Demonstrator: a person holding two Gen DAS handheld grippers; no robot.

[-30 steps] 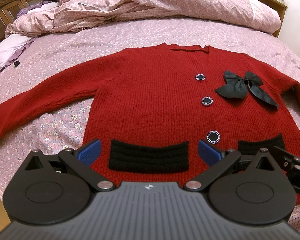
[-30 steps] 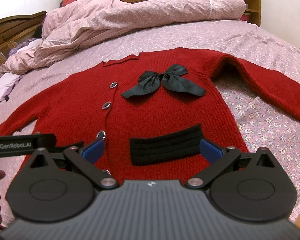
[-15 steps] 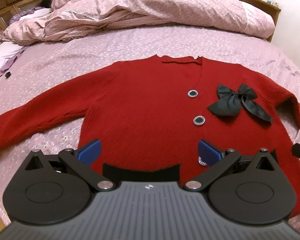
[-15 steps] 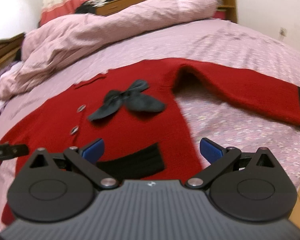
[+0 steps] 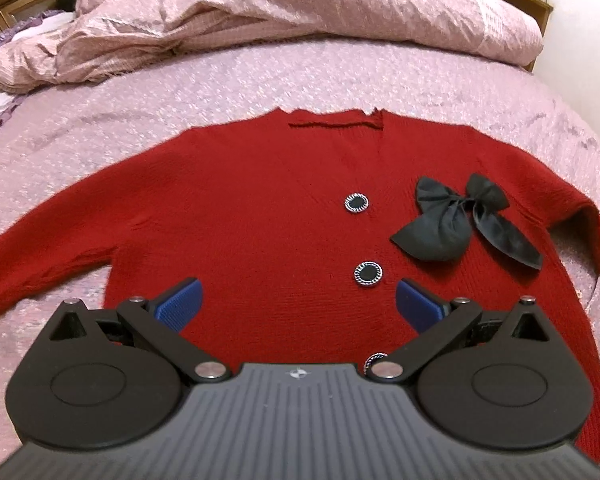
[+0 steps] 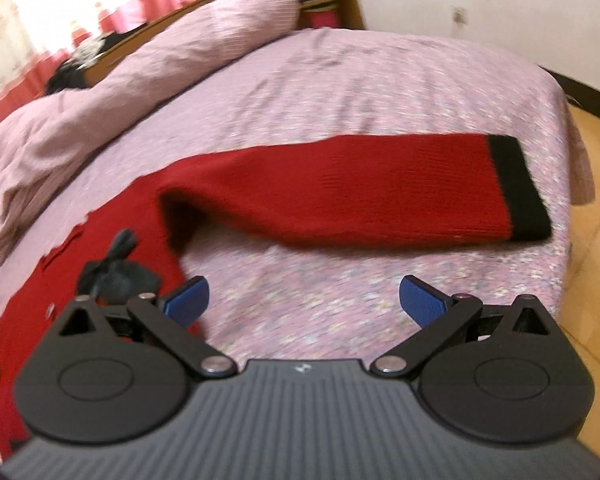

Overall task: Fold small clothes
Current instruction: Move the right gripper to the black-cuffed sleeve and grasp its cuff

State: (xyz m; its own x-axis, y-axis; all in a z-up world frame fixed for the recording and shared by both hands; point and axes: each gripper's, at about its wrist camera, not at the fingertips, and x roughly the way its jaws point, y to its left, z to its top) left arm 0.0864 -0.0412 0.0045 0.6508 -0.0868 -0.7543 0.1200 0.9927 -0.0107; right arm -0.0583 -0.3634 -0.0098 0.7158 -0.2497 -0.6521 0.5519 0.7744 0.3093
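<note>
A red knit cardigan (image 5: 252, 220) lies flat, front up, on the bed, with round buttons (image 5: 356, 203) and a black bow (image 5: 448, 220) on its chest. My left gripper (image 5: 298, 306) is open and empty above the cardigan's lower chest. In the right wrist view the cardigan's right sleeve (image 6: 360, 192) stretches out to the right and ends in a black cuff (image 6: 516, 188). My right gripper (image 6: 304, 302) is open and empty over the bedspread just below that sleeve. The bow (image 6: 116, 276) shows at its left.
A pink floral bedspread (image 5: 340, 76) covers the bed. A crumpled pink duvet (image 5: 300, 4) is heaped along the far side. The bed's right edge (image 6: 564, 184) drops to a wooden floor (image 6: 596, 264) close to the cuff.
My left gripper has moved forward up the cardigan, so the black pockets have dropped out of view. My right gripper has swung right, off the cardigan's body, toward the sleeve and cuff.
</note>
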